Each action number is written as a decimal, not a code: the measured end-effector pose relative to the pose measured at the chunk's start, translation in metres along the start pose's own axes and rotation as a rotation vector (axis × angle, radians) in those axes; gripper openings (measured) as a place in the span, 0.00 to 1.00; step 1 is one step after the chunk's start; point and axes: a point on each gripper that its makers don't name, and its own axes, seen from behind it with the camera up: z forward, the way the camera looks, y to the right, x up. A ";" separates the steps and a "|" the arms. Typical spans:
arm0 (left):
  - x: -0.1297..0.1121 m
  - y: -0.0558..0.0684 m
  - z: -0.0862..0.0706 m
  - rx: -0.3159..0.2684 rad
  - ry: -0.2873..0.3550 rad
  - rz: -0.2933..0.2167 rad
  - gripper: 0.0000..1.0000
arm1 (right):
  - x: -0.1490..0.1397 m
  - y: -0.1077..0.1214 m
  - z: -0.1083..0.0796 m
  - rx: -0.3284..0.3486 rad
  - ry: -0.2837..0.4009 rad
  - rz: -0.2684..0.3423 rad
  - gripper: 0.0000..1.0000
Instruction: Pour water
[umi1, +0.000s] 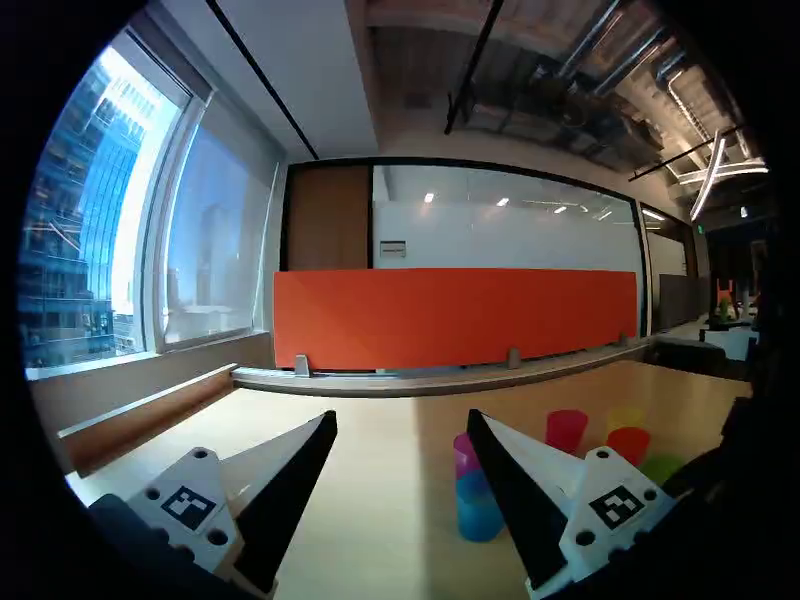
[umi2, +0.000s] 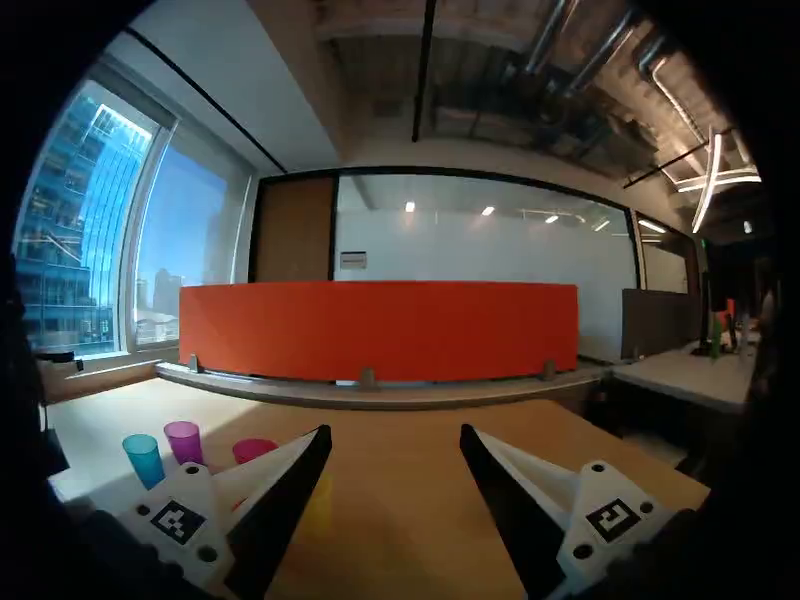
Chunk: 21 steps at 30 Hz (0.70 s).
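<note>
My left gripper (umi1: 400, 415) is open above the wooden table (umi1: 390, 520) with nothing between its fingers. Just right of the gap stands a blue cup (umi1: 480, 512), partly hidden by the right finger, with a purple cup (umi1: 464, 455) behind it. Farther right are a pink cup (umi1: 565, 430), a yellow cup (umi1: 625, 414), an orange cup (umi1: 628, 445) and a green cup (umi1: 660, 467). My right gripper (umi2: 393, 430) is also open and holds nothing. To its left stand a blue cup (umi2: 145, 458), a purple cup (umi2: 183, 441) and a pink cup (umi2: 254, 449). A yellow cup (umi2: 318, 500) peeks past the left finger.
An orange divider panel (umi1: 455, 318) runs along the table's far edge, with a glass wall behind it. Large windows (umi1: 90, 250) line the left side above a low wooden ledge (umi1: 150, 415). Another desk (umi2: 690, 375) stands at the right.
</note>
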 end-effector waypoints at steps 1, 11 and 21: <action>-0.001 -0.001 0.001 0.003 0.002 0.004 0.97 | 0.001 0.000 0.001 -0.004 -0.001 -0.006 0.99; -0.020 -0.006 0.010 0.006 0.020 0.018 0.97 | 0.010 -0.009 0.003 -0.012 -0.006 -0.030 0.99; -0.037 -0.021 0.020 0.027 0.025 0.020 0.97 | 0.010 -0.011 0.006 -0.022 -0.025 -0.012 0.99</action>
